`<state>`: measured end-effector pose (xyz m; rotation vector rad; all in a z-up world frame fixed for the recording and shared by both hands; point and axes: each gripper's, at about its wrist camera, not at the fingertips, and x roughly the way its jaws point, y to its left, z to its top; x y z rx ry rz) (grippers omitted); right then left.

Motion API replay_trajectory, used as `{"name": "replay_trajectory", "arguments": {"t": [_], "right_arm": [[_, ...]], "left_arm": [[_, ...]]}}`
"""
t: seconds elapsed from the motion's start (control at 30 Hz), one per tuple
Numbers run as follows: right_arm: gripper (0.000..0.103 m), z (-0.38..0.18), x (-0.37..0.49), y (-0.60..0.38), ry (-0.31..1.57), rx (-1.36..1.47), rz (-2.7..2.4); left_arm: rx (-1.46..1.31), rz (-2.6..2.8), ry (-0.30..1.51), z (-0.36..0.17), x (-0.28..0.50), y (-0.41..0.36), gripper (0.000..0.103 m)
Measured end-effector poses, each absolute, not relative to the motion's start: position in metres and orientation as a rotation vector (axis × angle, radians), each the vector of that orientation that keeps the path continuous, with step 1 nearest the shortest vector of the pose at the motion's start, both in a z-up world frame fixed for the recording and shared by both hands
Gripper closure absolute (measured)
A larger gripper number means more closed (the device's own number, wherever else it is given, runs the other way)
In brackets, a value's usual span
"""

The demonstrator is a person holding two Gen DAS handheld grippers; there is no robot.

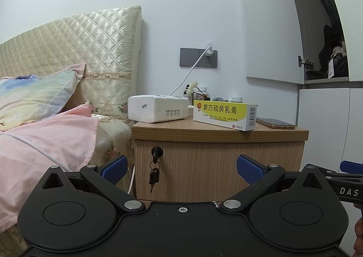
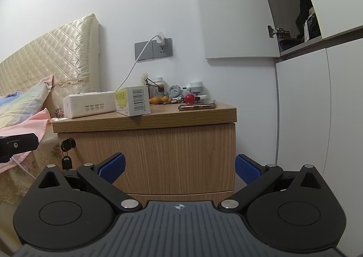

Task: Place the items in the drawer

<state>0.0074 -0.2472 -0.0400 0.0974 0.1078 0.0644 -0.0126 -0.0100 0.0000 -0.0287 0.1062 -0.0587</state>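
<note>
A wooden nightstand (image 1: 217, 166) (image 2: 158, 157) stands beside the bed, its drawer front shut, with a key (image 1: 156, 152) (image 2: 68, 143) in the lock at its top left. On top lie a yellow-and-white medicine box (image 1: 224, 114) (image 2: 132, 101), a white tissue pack (image 1: 157, 108) (image 2: 88, 105) and a gold phone (image 1: 275, 123) (image 2: 197, 105). My left gripper (image 1: 181, 169) is open in front of the drawer, nothing between its blue pads. My right gripper (image 2: 180, 169) is open too, level with the drawer front and empty.
A bed with pink blanket (image 1: 45, 143) and quilted headboard (image 1: 79, 52) lies to the left. White charger cable (image 1: 192, 68) runs from the wall socket. Small bottles, a red ball (image 2: 189, 98) and clutter crowd the nightstand's back. White wardrobe (image 2: 317, 109) stands right.
</note>
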Motion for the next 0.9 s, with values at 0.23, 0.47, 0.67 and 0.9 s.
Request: {"name": "replay_trajectory", "arguments": {"t": [0.23,0.47,0.67,0.9], "right_arm": [[0.0,-0.04,0.009,-0.25,0.11,0.098,0.057],[0.0,-0.038,0.012,-0.254,0.116,0.11,0.071],[0.0,-0.037,0.011,-0.255,0.117,0.123,0.064],[0.0,-0.037,0.018,-0.261,0.132,0.116,0.062]], "left_arm": [[-0.037,-0.068,0.083,0.0,-0.012,-0.01,0.001],[-0.043,-0.059,0.061,0.0,-0.013,-0.007,0.001],[-0.017,-0.03,0.048,-0.005,-0.009,-0.012,0.001],[-0.016,-0.022,0.048,-0.012,-0.001,-0.014,0.001]]}}
